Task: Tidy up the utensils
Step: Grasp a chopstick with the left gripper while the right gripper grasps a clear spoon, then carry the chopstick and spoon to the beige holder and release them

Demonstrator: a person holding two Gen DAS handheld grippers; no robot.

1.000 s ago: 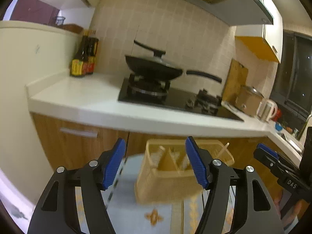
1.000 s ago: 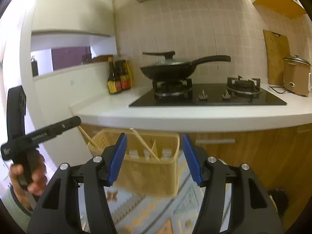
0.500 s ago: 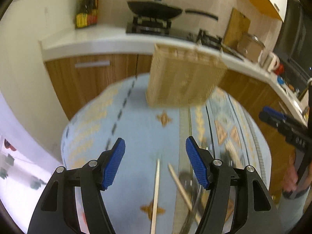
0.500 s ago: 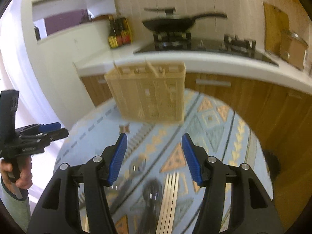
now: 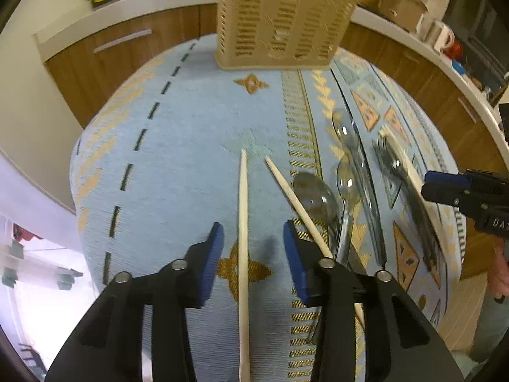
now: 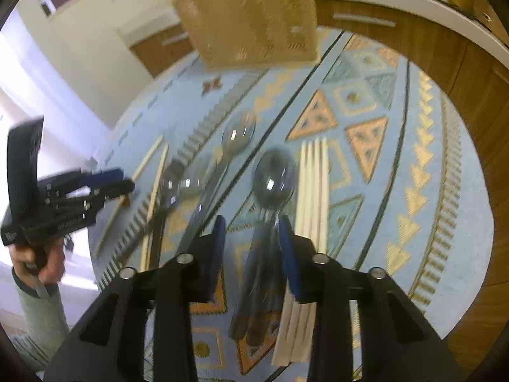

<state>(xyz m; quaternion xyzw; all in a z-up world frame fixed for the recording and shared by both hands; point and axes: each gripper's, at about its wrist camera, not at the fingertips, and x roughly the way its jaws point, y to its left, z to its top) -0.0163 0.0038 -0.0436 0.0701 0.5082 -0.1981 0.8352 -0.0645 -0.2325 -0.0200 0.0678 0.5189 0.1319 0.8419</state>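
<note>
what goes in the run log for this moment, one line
left gripper: open, straddling chopstick | right gripper: open over spoon | basket: far edge of cloth

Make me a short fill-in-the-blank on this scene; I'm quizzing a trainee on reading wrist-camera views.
1. Both grippers, left and right, have their jaws ____.
2. Between the left gripper's fingers lies a single ____.
3. The tan basket stands at the far edge of the round, patterned ____.
4. In the right view, the pale chopsticks beside the dark spoon lie side by side, ____ in number.

Missing words: open; chopstick; cloth; four
</note>
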